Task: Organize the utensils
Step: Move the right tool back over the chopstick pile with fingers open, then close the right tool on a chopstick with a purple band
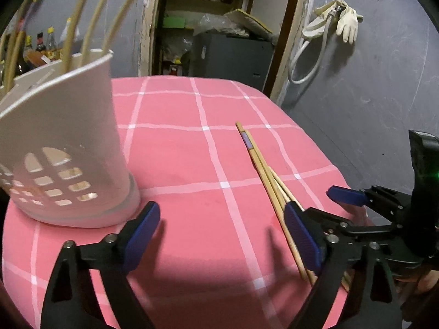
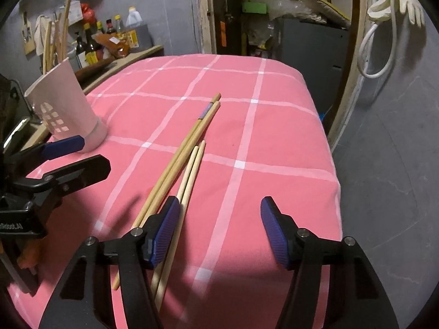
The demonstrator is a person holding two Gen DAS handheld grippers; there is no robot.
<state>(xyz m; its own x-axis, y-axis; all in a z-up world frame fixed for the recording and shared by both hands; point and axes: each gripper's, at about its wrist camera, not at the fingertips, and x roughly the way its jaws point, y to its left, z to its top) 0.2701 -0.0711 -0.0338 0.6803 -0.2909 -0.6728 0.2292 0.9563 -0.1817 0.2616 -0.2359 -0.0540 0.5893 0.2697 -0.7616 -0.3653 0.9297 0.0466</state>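
Observation:
Several wooden chopsticks (image 2: 178, 161) lie loose on the pink checked tablecloth (image 2: 247, 137), one pair with a purple band; they also show in the left wrist view (image 1: 263, 170). A white perforated utensil holder (image 1: 65, 148) stands at the left with several chopsticks upright in it; it also shows in the right wrist view (image 2: 68, 107). My left gripper (image 1: 222, 235) is open and empty, low over the cloth between holder and chopsticks. My right gripper (image 2: 218, 230) is open and empty, its left finger (image 2: 164, 233) over the chopsticks' near ends.
The table's right edge (image 2: 334, 181) drops to a grey floor. A shelf with sauce bottles (image 2: 109, 41) stands behind the holder. A doorway with a dark cabinet (image 1: 233, 54) is beyond the table. A hose and glove (image 1: 343, 22) hang on the right wall.

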